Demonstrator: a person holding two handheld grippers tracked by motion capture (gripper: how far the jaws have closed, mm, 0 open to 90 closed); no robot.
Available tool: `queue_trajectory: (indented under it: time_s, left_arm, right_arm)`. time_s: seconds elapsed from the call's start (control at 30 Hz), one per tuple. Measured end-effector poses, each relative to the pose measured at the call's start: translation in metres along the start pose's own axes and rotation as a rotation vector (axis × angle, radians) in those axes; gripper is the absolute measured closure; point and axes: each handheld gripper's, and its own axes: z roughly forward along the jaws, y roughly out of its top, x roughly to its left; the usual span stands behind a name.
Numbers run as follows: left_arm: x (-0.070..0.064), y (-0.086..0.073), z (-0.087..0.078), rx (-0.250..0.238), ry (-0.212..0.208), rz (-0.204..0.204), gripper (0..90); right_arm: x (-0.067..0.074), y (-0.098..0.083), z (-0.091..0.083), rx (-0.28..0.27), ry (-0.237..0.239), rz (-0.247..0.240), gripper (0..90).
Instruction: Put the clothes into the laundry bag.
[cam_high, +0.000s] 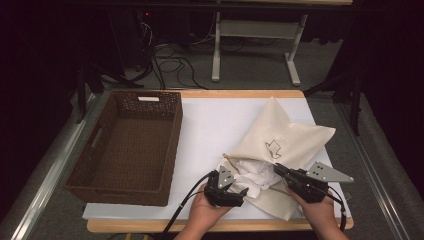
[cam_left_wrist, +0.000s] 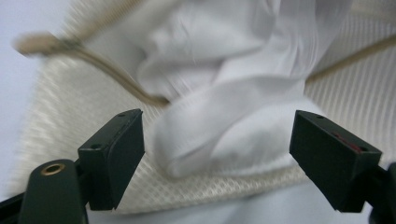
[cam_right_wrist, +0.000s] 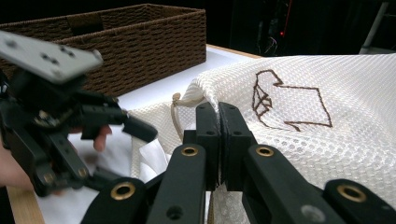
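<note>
A cream mesh bag (cam_high: 295, 135) with a brown stitched shirt outline lies on the right of the white table top (cam_high: 215, 125), its mouth toward me. A white cloth (cam_high: 252, 172) bulges out of that mouth. My left gripper (cam_high: 235, 192) stands open at the mouth. In the left gripper view its jaws (cam_left_wrist: 224, 158) flank a fold of the white cloth (cam_left_wrist: 224, 121) without pressing it, and the bag's drawstring hem (cam_left_wrist: 116, 77) runs behind. My right gripper (cam_high: 276, 168) is shut on the upper edge of the mesh bag (cam_right_wrist: 355, 84), its jaws (cam_right_wrist: 218, 135) pressed together.
A dark brown wicker basket (cam_high: 95, 165) with nothing in it stands on the left of the table, its near wall by my left hand. White table top lies bare between basket and bag. Beyond the far edge are floor cables and a white desk frame (cam_high: 255, 35).
</note>
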Motion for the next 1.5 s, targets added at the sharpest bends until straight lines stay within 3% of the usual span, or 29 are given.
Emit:
queue_trajectory:
  time_s: [0.07, 0.13, 0.2, 0.23, 0.3, 0.4, 0.6, 0.7, 0.73, 0.93, 1.2, 1.33, 1.37, 1.4, 1.5]
  left_arm:
    - [-0.002, 0.002, 0.003, 0.037, 0.008, 0.02, 25.5]
    - [-0.002, 0.003, 0.007, 0.081, -0.016, 0.015, 40.5]
    - [-0.002, 0.003, 0.007, 0.078, -0.029, 0.017, 60.6]
    - [-0.001, 0.003, 0.007, 0.077, -0.027, 0.014, 63.9]
    - [0.0, 0.002, 0.006, 0.076, -0.053, 0.006, 79.0]
    - [-0.002, 0.0, 0.004, 0.078, -0.063, 0.003, 85.8]
    - [-0.001, -0.004, -0.005, 0.071, -0.091, -0.038, 87.2]
    - [-0.003, 0.001, -0.015, 0.022, -0.104, -0.048, 87.2]
    - [-0.006, 0.007, -0.024, -0.025, -0.111, -0.049, 87.2]
    - [-0.017, 0.017, -0.037, -0.092, -0.109, -0.021, 87.2]
    - [-0.024, 0.021, -0.045, -0.126, -0.112, -0.023, 87.2]
    - [-0.029, 0.022, -0.027, -0.1, -0.081, -0.006, 87.1]
    - [-0.029, 0.022, -0.012, -0.079, -0.074, -0.01, 87.1]
    - [-0.029, 0.022, -0.012, -0.079, -0.074, -0.01, 87.1]
    - [-0.028, 0.022, 0.016, -0.024, -0.062, -0.042, 87.2]
  right_arm:
    - [0.0, 0.0, 0.0, 0.0, 0.001, 0.001, 89.2]
    - [0.0, 0.0, 0.0, 0.001, 0.003, -0.001, 89.2]
    - [0.001, 0.0, 0.001, 0.002, 0.003, -0.004, 89.2]
    - [0.002, 0.0, 0.001, 0.001, 0.004, -0.002, 89.2]
    - [0.003, 0.0, 0.001, 0.002, 0.006, -0.006, 89.3]
    - [0.005, 0.001, 0.0, -0.002, 0.014, -0.007, 89.2]
    - [0.009, 0.006, -0.005, -0.028, 0.034, -0.001, 89.3]
    - [0.012, 0.01, -0.009, -0.046, 0.044, -0.005, 89.2]
    - [0.014, 0.012, -0.01, -0.054, 0.054, -0.005, 89.3]
    - [0.02, 0.017, -0.012, -0.078, 0.084, -0.014, 89.3]
    - [0.033, 0.024, -0.016, -0.099, 0.118, -0.047, 89.3]
    - [0.034, 0.024, -0.015, -0.094, 0.118, -0.048, 89.3]
    - [0.033, 0.023, -0.015, -0.091, 0.112, -0.047, 89.3]
    - [0.033, 0.023, -0.015, -0.091, 0.112, -0.047, 89.3]
    - [0.031, 0.021, -0.015, -0.09, 0.108, -0.037, 89.3]
